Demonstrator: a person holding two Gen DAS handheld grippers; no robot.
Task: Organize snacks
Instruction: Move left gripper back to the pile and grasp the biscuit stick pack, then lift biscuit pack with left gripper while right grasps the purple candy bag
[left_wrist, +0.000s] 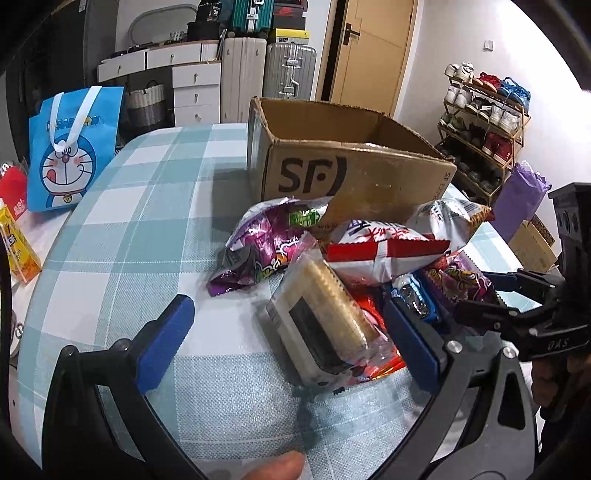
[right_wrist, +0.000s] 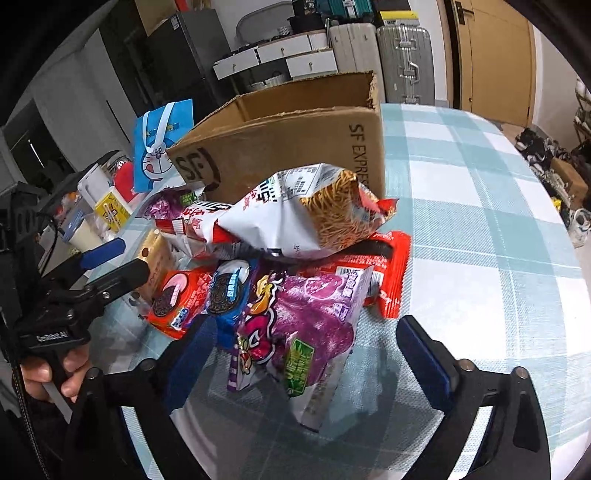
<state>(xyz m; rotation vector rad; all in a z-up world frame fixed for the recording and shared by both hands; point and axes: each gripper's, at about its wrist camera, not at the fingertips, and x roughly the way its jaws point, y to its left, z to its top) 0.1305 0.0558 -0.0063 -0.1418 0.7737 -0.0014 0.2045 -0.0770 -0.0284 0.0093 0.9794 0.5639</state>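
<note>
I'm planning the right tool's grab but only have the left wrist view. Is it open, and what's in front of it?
Observer: The right tool is open. The purple snack bag lies in line between its fingers, ungripped.
Operator: What's the red thing peeking out under the cracker pack?
Observer: A red Oreo pack, lying beside the blue Oreo pack.
Operator: Anything past the purple bag?
Observer: A flat red packet sticks out from under the pile onto the checked tablecloth.
</note>
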